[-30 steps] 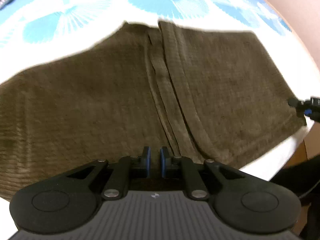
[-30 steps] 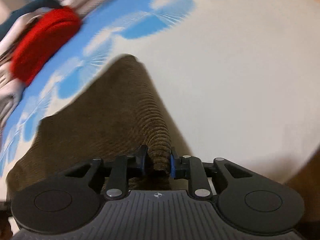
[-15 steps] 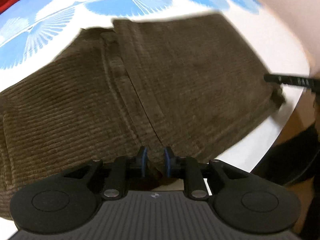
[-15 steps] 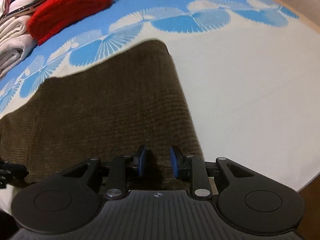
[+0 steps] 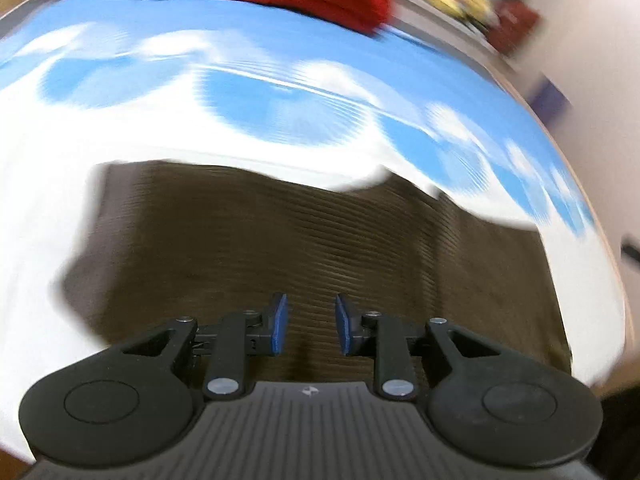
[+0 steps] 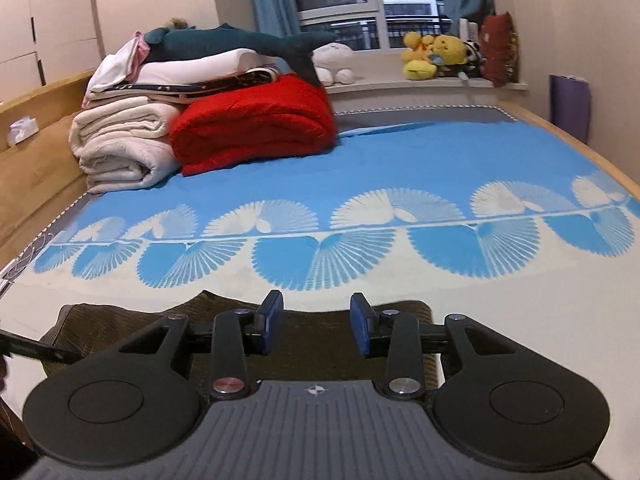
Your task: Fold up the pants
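Brown corduroy pants point(image 5: 304, 248) lie folded flat on the bed's white and blue cover. In the left wrist view my left gripper point(image 5: 308, 326) hovers above them, jaws opening, nothing between the blue pads. The right wrist view shows the pants point(image 6: 316, 344) low in the frame, mostly hidden behind my right gripper point(image 6: 316, 326). Its jaws are opening too, with an empty gap, lifted clear of the cloth. A dark tip of the left gripper point(image 6: 36, 350) pokes in at the pants' left edge.
At the head of the bed sit a folded red blanket point(image 6: 256, 124), rolled white bedding point(image 6: 120, 140) and a stack with a plush shark point(image 6: 240, 42). Stuffed toys point(image 6: 436, 54) line the windowsill. A wooden bed frame point(image 6: 40, 160) runs along the left.
Both grippers let go of the pants and opened. The right one rose and levelled out to look across the bed. The left one swung sideways over the folded cloth.
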{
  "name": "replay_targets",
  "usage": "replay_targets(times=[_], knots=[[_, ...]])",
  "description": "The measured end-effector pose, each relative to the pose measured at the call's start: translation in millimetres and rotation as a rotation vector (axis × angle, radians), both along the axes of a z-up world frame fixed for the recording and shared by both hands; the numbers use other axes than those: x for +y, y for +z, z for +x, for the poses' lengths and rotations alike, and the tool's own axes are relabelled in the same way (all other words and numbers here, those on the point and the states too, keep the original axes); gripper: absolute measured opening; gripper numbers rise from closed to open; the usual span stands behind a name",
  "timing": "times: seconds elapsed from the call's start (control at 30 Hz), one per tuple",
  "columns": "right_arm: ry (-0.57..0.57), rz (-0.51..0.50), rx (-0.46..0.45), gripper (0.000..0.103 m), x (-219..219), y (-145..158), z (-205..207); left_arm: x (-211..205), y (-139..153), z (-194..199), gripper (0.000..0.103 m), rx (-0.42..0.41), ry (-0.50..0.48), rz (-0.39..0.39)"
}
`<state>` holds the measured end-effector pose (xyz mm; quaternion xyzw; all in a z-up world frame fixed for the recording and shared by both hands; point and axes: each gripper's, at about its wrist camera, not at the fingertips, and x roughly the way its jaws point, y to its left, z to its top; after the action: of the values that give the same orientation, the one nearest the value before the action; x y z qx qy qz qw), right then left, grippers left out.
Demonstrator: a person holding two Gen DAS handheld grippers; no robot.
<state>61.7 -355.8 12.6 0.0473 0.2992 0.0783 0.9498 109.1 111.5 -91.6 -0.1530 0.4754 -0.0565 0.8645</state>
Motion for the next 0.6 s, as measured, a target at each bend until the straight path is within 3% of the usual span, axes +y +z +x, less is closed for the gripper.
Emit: replay_targets(times=[0.1,0.2,0.27,0.47,0.6], knots=[[-0.03,0.018,0.04,0.039,8.4,-20.9,8.3,47.3,1.8,-7.0,0.036,0.025,0.125,-0.03],[-0.055,0.113,0.08,0.039,17.8,-24.1,9.1,88.5,-4.7,-9.3,0.045,0.071,0.163,-0.01],[-0.035,0.106,0.081,0.039,28.0,-26.8,9.2,111.2,-13.2,-9.1,0.052,0.1,0.189,0.015],[0.021,0.046,0.098,0.039,46.6,-33.0,16.0,154.2,-38.7,-0.6,0.074,0.207,0.29,-0.158],[-0.005,0.06,0.129,0.039,41.3,-38.4,25.4,152.2,-46.9,8.5,0.077,0.243,0.272,-0.2]])
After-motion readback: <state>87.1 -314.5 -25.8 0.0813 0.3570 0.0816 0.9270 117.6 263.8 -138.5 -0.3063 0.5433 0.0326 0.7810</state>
